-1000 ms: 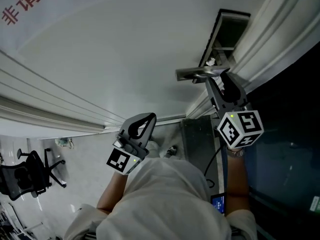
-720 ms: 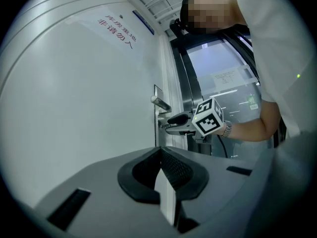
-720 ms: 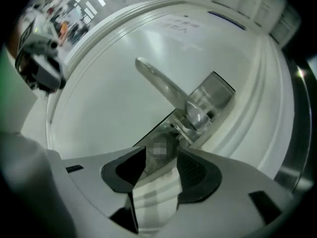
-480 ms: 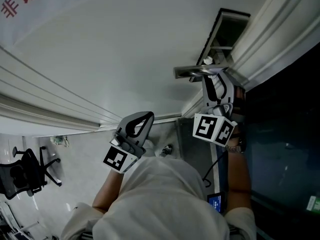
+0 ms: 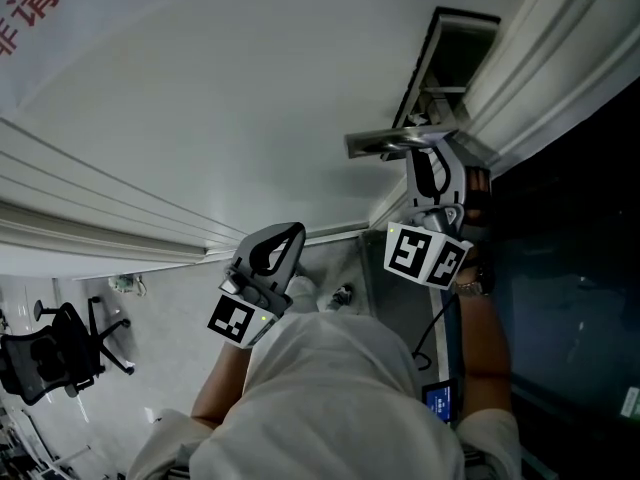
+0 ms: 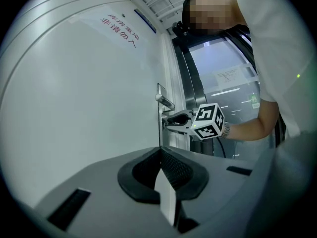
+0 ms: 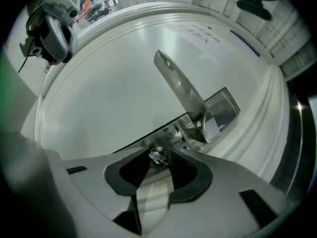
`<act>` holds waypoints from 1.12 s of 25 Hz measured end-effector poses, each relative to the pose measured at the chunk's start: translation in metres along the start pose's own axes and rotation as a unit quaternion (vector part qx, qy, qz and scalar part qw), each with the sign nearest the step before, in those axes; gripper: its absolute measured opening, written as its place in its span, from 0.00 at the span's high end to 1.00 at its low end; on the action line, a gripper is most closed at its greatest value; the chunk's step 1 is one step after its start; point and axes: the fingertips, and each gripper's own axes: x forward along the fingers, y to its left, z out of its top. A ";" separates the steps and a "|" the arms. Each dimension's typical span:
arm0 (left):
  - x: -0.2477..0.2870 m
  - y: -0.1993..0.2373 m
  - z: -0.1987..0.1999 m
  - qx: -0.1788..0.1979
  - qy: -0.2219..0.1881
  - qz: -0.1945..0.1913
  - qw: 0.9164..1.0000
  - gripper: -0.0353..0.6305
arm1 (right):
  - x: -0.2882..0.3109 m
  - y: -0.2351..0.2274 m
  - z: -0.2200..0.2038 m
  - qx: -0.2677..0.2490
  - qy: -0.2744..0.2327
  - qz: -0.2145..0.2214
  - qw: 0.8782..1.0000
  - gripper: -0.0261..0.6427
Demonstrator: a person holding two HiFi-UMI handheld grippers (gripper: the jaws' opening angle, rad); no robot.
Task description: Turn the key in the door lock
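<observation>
While the key (image 7: pixel 158 155) stands in the lock just below the door handle (image 7: pixel 184 90), its head is pinched between the tips of the right gripper (image 5: pixel 428 160), whose jaws have just been closing onto it. That gripper is held level against the white door (image 5: pixel 220 98), directly beneath the handle and close to the door's edge. Well apart from the handle, toward the middle of the door, the left gripper (image 6: pixel 160 151) is held clear of the panel, its jaws pressed together with nothing between them. Red characters (image 5: pixel 40 3) are printed on the door, far from the handle on the same side as the left gripper.
</observation>
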 end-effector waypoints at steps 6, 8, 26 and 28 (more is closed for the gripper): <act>0.002 0.001 0.002 0.000 -0.003 0.000 1.000 0.94 | 0.001 -0.005 0.001 0.187 -0.007 0.024 0.982 0.78; 0.002 0.000 0.002 0.000 -0.003 0.000 1.000 0.94 | 0.001 -0.009 0.001 0.260 -0.018 0.031 0.965 0.78; 0.003 -0.005 0.002 0.004 -0.007 -0.004 1.000 0.94 | 0.006 -0.012 -0.025 0.825 -0.050 0.170 0.537 0.93; 0.003 -0.004 0.003 0.001 -0.007 0.003 1.000 0.94 | 0.006 -0.009 -0.028 0.873 -0.051 0.179 0.450 0.93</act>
